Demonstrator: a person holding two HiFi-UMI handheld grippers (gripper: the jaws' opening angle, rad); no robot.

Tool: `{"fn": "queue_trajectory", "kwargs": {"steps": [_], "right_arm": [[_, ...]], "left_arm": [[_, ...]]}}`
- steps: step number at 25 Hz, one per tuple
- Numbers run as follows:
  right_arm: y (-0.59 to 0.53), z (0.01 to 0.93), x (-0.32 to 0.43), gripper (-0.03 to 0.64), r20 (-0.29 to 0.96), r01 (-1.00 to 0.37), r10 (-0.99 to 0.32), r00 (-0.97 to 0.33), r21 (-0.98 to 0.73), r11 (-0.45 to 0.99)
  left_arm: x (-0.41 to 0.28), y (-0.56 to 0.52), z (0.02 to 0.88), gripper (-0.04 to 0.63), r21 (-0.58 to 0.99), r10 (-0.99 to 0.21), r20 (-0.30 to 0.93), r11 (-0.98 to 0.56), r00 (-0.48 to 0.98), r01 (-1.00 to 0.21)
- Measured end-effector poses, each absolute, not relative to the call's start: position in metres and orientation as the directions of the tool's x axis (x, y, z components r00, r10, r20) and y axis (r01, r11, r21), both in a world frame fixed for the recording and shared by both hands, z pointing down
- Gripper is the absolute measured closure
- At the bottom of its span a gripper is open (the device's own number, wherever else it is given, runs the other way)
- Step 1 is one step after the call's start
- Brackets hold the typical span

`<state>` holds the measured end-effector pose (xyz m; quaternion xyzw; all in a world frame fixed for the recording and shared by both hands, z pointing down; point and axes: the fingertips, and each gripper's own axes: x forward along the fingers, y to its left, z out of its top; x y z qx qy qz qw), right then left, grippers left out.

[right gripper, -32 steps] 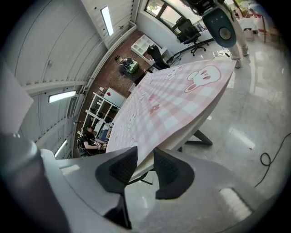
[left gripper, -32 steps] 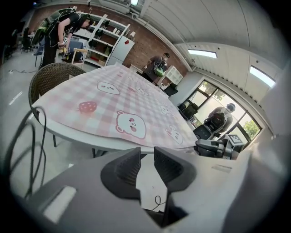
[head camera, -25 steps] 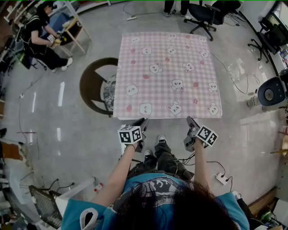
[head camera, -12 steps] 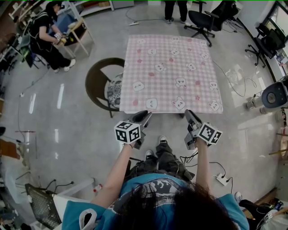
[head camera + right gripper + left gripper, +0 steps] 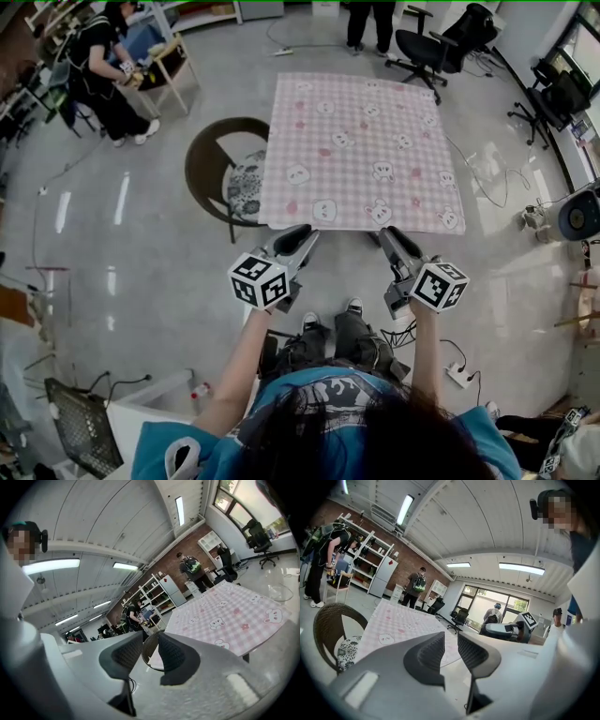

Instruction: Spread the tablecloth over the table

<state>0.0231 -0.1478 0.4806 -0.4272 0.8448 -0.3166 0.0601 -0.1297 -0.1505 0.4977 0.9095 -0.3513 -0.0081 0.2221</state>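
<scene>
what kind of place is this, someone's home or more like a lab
Most likely an open lab or workshop office, not a home: black office chairs stand on a polished floor, white storage shelves line a brick wall, and a power strip lies on the floor.

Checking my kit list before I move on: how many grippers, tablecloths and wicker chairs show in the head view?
grippers: 2, the left gripper and the right gripper, both empty with jaws apart, though both have just closed a little
tablecloth: 1
wicker chair: 1
total: 4
</scene>
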Motion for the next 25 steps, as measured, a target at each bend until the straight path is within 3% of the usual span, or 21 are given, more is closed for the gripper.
{"fn": "queue_trajectory", "kwargs": {"steps": [12, 18, 25], "right_arm": [[-0.133, 0.455, -0.038, 0.552, 0.163, -0.65, -0.664, -0.73, -0.466, 0.6], [-0.118, 0.448, -0.049, 0.552, 0.152, -0.617, -0.621, -0.769, -0.429, 0.66], [-0.097, 0.439, -0.04, 0.604, 0.124, -0.603, -0.604, -0.787, -0.357, 0.713]], "left_arm": [[-0.135, -0.126, 0.474, 0.525, 0.327, -0.663, 0.14, -0.67, 0.735, -0.667], [-0.127, -0.108, 0.458, 0.553, 0.305, -0.672, 0.124, -0.674, 0.73, -0.673], [-0.104, -0.086, 0.44, 0.583, 0.254, -0.677, 0.101, -0.691, 0.729, -0.677]]}}
